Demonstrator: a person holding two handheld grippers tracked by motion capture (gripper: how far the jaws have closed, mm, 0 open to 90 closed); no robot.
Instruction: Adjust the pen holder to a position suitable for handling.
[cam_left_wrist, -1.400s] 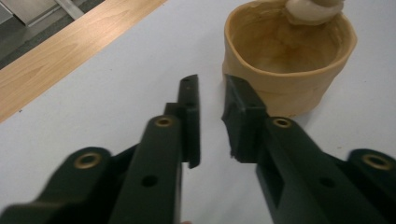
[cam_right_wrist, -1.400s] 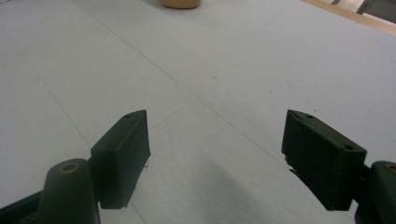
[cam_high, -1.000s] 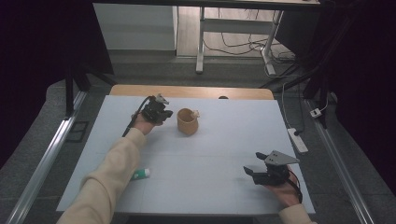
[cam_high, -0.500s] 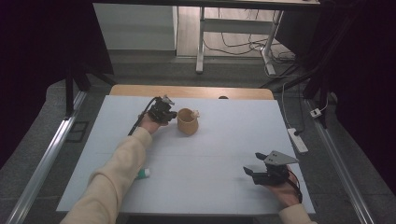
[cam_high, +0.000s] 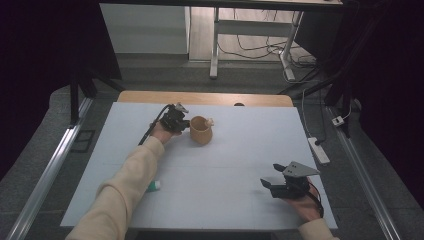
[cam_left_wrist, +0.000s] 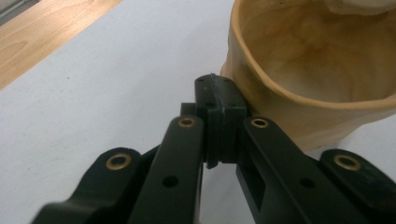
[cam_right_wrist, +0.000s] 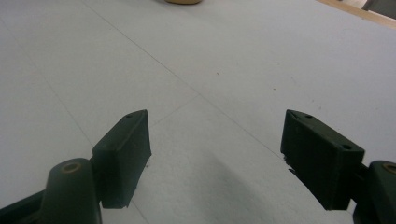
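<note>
Left gripper at far side of white table, pads clenched together with nothing between, tips touching outer wall of tan cup just below its rim. Cup upright near far middle of table, a pale scrap at its far rim. Right gripper low over near right corner, well apart from cup, jaws spread wide and empty. Small green-and-white object beside left sleeve, near front edge.
</note>
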